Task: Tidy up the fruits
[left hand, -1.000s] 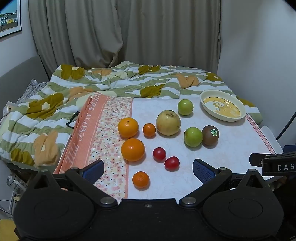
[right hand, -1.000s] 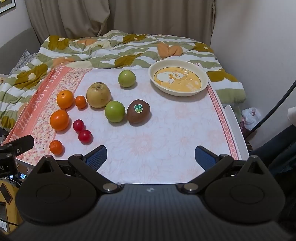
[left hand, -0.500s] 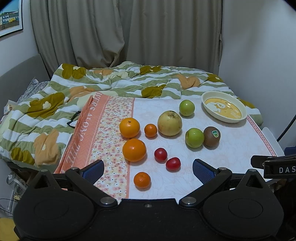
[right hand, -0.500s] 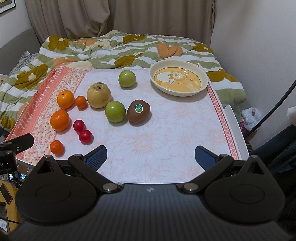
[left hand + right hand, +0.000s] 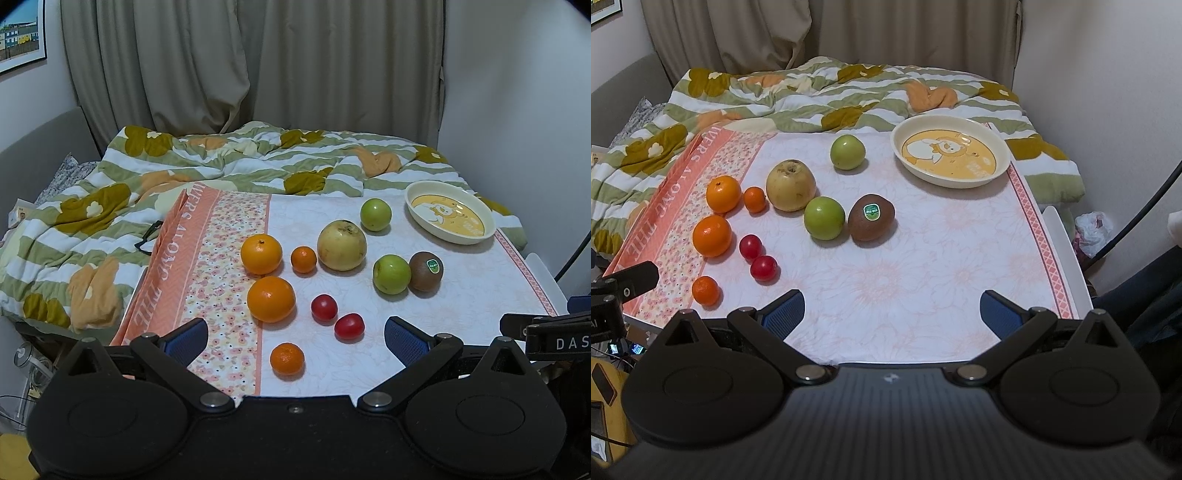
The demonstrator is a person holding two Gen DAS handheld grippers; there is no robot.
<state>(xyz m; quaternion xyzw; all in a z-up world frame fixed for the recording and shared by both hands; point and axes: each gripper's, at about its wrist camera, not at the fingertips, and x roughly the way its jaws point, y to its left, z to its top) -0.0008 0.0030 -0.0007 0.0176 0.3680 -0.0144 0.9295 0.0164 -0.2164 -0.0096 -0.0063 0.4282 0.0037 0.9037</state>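
Fruit lies on a floral cloth. In the right wrist view: two oranges, small mandarins, two red tomatoes, a yellow pear, two green apples, a kiwi and an empty cream bowl at the back right. The left wrist view shows the same oranges, tomatoes and bowl. My left gripper is open above the near edge by the nearest mandarin. My right gripper is open and empty over bare cloth.
A rumpled green and orange flowered blanket covers the bed behind the table. Curtains and a wall stand beyond. The table's right edge has a cable and a plastic bag beside it. The other gripper's body shows at each view's side.
My left gripper has risen and tilted slightly, so the fruits sit a little lower in its view. The right gripper has barely moved. No fruit has moved.
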